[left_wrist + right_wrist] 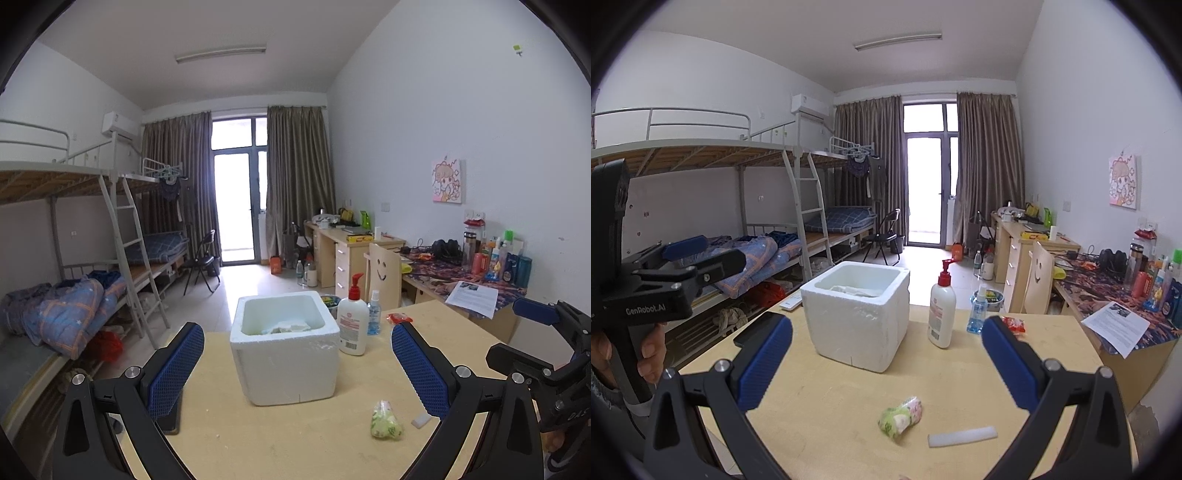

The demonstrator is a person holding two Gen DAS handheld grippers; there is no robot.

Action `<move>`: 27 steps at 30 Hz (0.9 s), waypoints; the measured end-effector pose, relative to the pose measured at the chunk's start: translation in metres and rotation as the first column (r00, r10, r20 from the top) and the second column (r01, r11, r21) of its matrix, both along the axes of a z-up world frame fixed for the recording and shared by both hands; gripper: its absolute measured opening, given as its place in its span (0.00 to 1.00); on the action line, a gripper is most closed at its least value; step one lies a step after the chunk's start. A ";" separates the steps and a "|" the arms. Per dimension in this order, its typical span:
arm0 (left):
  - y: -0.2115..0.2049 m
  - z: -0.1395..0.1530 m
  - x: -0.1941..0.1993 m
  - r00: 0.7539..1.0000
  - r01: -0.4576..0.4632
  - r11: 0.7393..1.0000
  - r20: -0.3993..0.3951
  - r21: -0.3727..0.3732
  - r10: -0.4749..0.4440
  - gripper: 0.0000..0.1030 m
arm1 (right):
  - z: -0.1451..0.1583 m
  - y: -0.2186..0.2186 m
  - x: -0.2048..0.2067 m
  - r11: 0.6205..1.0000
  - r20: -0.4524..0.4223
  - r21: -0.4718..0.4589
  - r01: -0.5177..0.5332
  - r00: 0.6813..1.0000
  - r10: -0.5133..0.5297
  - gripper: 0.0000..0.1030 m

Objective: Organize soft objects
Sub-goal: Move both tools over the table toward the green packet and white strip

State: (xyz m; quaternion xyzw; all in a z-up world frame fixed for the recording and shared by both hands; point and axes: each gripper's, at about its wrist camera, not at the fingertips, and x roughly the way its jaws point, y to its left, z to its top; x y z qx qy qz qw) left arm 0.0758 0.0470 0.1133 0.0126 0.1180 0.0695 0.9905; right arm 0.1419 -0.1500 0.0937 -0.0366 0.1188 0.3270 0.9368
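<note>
Both hand-held grippers spread wide, nothing pinched. Left hand-held gripper [297, 363] and right hand-held gripper [886, 360] both hover over the near edge of the counter [831, 406].

Nearest: soft green-and-pink packet [900, 416] lying loose on the counter, at about 6 o'clock from the right jaws, between them in that view. In the left view the same packet sits at 5 o'clock. Just beside it, at its 4 o'clock, a white foam strip [962, 436], apart from it.

Mid: white foam box [857, 314], open top, at 12 o'clock. Something pale already lies at the bottom; can't tell what.

Behind, at 1 o'clock: lotion pump bottle [941, 314], small blue spray bottle [977, 312], red wrapper [1014, 324].

My read: partly done at best. Box has some contents, packet and possibly the strip are left. Next job looks like the packet, right side is better placed.
</note>
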 end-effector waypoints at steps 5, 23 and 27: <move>-0.008 -0.008 -0.024 1.000 0.008 1.000 0.008 -0.009 -0.008 0.99 | -0.004 -0.006 -0.021 1.000 0.012 0.006 -0.002 1.000 0.002 1.00; -0.033 -0.029 -0.103 0.997 0.025 0.999 0.071 -0.025 -0.023 0.99 | -0.023 -0.025 -0.086 1.000 0.049 0.026 0.004 0.999 -0.005 1.00; -0.036 -0.031 -0.112 0.996 0.017 1.000 0.092 -0.014 -0.015 0.99 | -0.028 -0.028 -0.100 0.999 0.104 0.031 0.020 0.994 -0.024 1.00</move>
